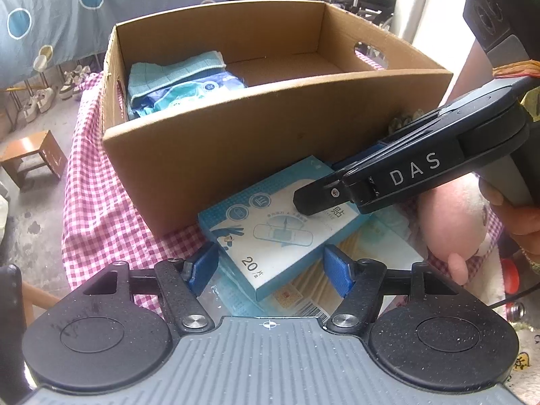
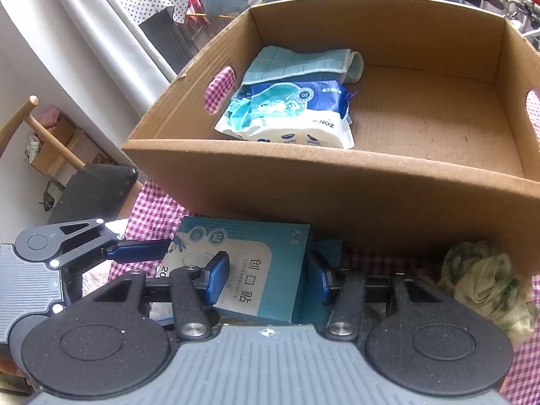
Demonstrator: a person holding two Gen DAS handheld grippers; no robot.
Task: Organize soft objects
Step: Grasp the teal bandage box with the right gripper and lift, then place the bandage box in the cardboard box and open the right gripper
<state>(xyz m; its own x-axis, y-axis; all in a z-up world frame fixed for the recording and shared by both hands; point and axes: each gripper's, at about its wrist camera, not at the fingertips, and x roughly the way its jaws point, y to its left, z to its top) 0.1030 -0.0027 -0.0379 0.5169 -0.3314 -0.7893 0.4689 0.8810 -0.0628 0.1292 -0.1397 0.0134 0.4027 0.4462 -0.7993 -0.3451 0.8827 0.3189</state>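
A blue and white box of plasters (image 1: 280, 226) lies in front of a cardboard box (image 1: 256, 128), on top of flat packets. My left gripper (image 1: 270, 270) is open, its blue pads on either side of the plaster box's near corner. My right gripper (image 2: 268, 278) is open around the same plaster box (image 2: 249, 266); its pads look close to the box's sides, and it shows in the left wrist view (image 1: 314, 199) reaching in from the right. Inside the cardboard box (image 2: 337, 182) lie a teal cloth (image 2: 303, 64) and a wipes pack (image 2: 293, 114).
A pink plush toy (image 1: 452, 229) lies right of the plaster box. A crumpled green cloth (image 2: 486, 280) sits by the cardboard box's front right. The table has a pink checked cloth (image 1: 98, 216). A small wooden stool (image 1: 33, 155) and a chair (image 2: 91, 189) stand on the floor.
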